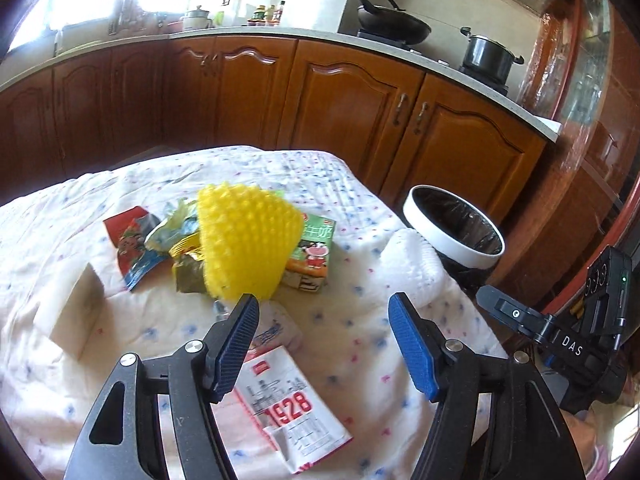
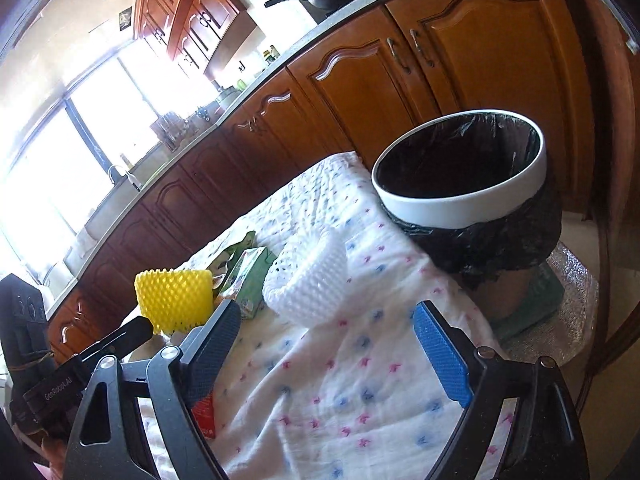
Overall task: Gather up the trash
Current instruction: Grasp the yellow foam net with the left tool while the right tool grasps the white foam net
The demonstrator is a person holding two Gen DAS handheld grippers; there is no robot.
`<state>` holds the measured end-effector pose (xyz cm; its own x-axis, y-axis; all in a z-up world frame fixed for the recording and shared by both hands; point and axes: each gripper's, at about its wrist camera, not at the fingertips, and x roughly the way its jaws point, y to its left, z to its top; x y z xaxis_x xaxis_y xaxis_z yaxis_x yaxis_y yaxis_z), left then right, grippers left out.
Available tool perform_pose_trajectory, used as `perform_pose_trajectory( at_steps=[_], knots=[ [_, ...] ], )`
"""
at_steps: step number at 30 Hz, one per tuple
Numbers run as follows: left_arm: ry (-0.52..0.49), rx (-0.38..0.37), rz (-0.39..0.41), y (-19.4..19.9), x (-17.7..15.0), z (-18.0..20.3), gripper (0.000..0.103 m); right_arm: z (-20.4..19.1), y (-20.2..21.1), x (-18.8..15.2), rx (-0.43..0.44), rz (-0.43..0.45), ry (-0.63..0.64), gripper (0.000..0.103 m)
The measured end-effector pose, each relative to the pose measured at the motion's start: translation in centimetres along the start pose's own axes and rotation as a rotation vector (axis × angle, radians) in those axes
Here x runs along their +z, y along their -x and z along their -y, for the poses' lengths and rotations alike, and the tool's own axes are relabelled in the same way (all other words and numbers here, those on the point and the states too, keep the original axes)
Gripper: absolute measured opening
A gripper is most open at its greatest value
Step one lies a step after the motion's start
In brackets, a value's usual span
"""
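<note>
Trash lies on a table with a white dotted cloth (image 1: 352, 312): a yellow foam fruit net (image 1: 246, 240), a green milk carton (image 1: 314, 256), crumpled snack wrappers (image 1: 160, 246), a white foam net (image 1: 412, 268) and a red-and-white paper packet (image 1: 292, 404). A white-rimmed bin with a black liner (image 1: 454, 228) stands past the table's right edge. My left gripper (image 1: 324, 336) is open and empty above the paper packet. My right gripper (image 2: 328, 348) is open and empty above the cloth, near the white foam net (image 2: 310, 284) and the bin (image 2: 460, 172). The yellow net (image 2: 174, 298) and carton (image 2: 248, 280) lie to its left.
A white box (image 1: 76, 312) sits on the table's left side. Wooden kitchen cabinets (image 1: 360, 108) with a counter, a wok (image 1: 394, 22) and a pot (image 1: 488, 54) run behind. The bin stands on a silvery mat (image 2: 568, 320) on the floor.
</note>
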<state>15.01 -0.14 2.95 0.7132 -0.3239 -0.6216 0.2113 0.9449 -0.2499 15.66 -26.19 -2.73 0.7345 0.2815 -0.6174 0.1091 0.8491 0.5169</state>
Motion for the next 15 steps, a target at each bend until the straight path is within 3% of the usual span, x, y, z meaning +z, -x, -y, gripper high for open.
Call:
perform_pose_trajectory(
  at_steps=[7, 15],
  knots=[
    [0.074, 0.044, 0.007, 0.9, -0.7, -2.6, 0.067, -1.7, -0.9, -1.4, 0.003, -0.022, 0.028, 0.090],
    [0.091, 0.083, 0.023, -1.4, 0.8, -3.9, 0.065, -3.1, -2.6, -1.3, -0.016, -0.014, 0.076, 0.089]
  ],
)
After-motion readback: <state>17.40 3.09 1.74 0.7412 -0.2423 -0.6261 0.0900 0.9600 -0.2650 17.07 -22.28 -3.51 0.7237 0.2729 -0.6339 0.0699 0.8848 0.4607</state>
